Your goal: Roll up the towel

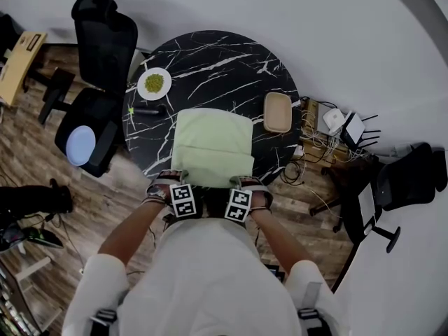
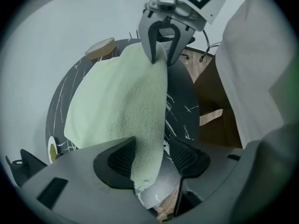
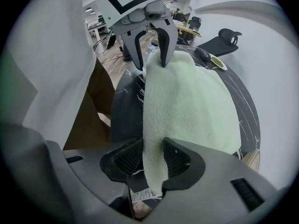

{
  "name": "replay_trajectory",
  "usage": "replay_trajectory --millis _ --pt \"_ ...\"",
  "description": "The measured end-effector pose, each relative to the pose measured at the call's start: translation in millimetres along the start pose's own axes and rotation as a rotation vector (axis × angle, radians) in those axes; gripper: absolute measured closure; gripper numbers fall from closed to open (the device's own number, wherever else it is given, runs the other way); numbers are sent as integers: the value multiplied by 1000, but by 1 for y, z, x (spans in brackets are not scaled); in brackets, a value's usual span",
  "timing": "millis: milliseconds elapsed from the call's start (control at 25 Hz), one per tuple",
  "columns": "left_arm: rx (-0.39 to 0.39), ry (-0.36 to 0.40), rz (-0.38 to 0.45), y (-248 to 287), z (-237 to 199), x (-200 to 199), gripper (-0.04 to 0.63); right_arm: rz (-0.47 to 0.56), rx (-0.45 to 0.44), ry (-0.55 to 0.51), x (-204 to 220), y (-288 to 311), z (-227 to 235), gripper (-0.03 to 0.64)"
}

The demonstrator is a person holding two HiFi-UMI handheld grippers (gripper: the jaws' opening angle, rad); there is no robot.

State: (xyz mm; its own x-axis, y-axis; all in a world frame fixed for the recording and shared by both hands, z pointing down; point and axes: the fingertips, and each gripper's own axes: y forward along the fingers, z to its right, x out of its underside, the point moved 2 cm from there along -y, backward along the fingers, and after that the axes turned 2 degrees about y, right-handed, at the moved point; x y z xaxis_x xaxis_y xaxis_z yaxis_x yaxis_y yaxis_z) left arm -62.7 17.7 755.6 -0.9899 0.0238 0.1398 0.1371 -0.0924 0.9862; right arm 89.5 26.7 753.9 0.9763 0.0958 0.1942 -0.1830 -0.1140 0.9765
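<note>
A light green towel (image 1: 212, 145) lies folded on the round black marble table (image 1: 210, 61), its near edge at the table's front rim. Both grippers stand at that edge and point down. My left gripper (image 1: 165, 185) is open: in the left gripper view the towel's corner (image 2: 147, 148) hangs between the jaws of that gripper (image 2: 152, 158), against one pad, with a gap to the other. My right gripper (image 1: 252, 187) is shut on the towel's other near corner; in the right gripper view this gripper (image 3: 152, 158) presses the towel (image 3: 191, 101) from both sides.
A white plate of green food (image 1: 154, 83) and a small black object (image 1: 147, 110) sit at the table's left, a tan tray (image 1: 278, 112) at its right. A black office chair (image 1: 98, 54) stands at the left. Cables and white boxes (image 1: 336, 124) lie on the floor at the right.
</note>
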Motion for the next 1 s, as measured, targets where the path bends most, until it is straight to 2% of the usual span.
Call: replay_trajectory --millis 80,160,280,400,640,760,880,1000 --pt "8 2 -7 4 -3 0 389 -5 -8 1 0 4 2 480" --pt "9 -1 -11 8 -7 0 446 -9 -14 0 0 7 3 486" --pt "14 0 -18 11 -11 1 465 -11 -17 1 -1 11 6 495" --pt "9 -13 -4 12 -16 1 517 -2 -12 14 0 11 10 539" --pt "79 -50 29 -2 -11 4 557 3 -79 48 1 2 8 578" --pt "130 -72 47 -8 1 7 558 4 -138 63 0 -4 -3 580" --pt "185 -44 46 -15 27 9 560 -11 -229 66 -1 -10 -29 580" --pt "281 -10 51 -26 62 10 558 -24 -351 82 0 -20 -62 580"
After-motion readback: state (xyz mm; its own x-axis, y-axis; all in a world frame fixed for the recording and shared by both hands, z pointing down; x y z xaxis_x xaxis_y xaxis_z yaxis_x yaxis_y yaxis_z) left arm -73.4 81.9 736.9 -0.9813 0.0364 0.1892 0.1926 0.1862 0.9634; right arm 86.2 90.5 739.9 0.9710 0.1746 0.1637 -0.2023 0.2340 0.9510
